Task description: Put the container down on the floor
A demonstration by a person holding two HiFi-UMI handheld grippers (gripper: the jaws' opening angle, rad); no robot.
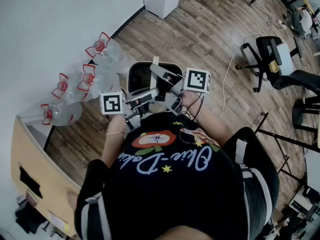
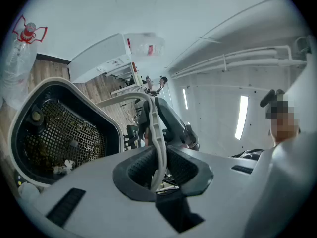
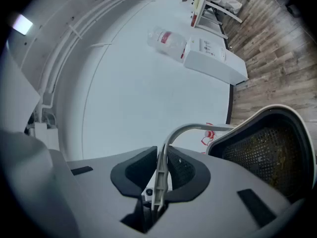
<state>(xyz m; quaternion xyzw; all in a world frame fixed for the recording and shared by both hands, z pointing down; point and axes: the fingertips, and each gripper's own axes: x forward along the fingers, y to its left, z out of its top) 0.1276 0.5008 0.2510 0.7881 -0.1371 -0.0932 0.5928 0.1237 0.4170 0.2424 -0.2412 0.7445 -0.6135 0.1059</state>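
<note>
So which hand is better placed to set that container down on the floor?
Neither stands out. The left gripper and the right gripper each have fingers clamped on the thin handle of the container, on opposite sides. Lowering with both together would probably keep it level.

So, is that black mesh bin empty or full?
Nearly empty: the mesh bin holds only a few small scraps on its bottom, seen in the left gripper view.

Office workspace, swivel chairs (image 1: 272, 54), trailing cables (image 1: 233, 65), water bottles (image 1: 64, 113)
</note>
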